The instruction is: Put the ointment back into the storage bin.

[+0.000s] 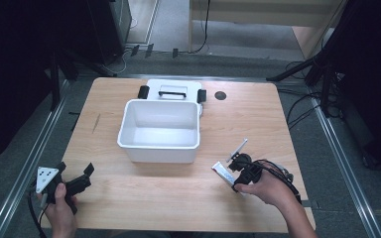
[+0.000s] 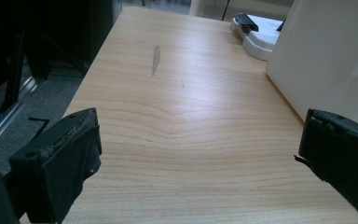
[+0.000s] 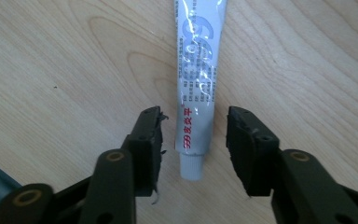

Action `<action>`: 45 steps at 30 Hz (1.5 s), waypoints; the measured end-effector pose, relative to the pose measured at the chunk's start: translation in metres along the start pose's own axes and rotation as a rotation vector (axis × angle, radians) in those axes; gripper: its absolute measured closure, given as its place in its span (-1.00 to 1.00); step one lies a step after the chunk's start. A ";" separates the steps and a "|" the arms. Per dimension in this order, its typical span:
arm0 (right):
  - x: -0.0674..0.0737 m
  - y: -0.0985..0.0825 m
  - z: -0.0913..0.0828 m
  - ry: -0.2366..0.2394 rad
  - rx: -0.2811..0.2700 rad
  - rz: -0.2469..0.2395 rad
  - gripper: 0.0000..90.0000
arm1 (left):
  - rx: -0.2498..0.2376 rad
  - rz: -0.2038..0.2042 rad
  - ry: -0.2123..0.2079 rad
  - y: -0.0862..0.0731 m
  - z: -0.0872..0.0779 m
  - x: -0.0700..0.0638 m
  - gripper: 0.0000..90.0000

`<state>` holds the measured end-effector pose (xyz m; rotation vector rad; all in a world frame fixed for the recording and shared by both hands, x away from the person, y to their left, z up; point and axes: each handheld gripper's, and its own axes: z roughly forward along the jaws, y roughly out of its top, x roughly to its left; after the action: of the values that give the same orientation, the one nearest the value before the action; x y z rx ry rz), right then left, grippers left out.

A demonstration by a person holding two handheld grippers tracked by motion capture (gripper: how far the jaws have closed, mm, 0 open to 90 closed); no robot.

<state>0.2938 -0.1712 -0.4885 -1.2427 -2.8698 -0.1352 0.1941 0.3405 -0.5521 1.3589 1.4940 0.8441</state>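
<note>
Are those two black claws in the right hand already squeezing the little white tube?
Apart. In the right gripper view the tube lies on the table between the jaws of the right gripper, with bare wood showing on both sides of it.

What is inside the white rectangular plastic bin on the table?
The white rectangular plastic bin shows a bare white floor and far walls in the high view, with nothing in it. Its near wall covers a thin strip of floor just behind it.
</note>
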 end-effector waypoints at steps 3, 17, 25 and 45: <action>0.002 0.005 0.006 -0.011 0.026 0.001 0.32 | 0.001 0.000 -0.001 0.000 0.000 0.000 -1.00; 0.004 0.016 0.019 -0.031 0.061 -0.016 0.57 | 0.002 -0.006 -0.008 0.000 0.000 0.001 -1.00; 0.007 0.017 0.019 -0.055 0.072 -0.055 0.60 | 0.003 -0.007 -0.009 0.000 0.001 0.001 -1.00; -0.015 0.025 -0.036 -0.036 -0.050 -0.021 0.61 | 0.001 -0.011 -0.012 0.000 0.000 0.001 -1.00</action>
<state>0.3216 -0.1681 -0.4518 -1.2364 -2.9279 -0.1876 0.1945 0.3413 -0.5524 1.3529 1.4917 0.8274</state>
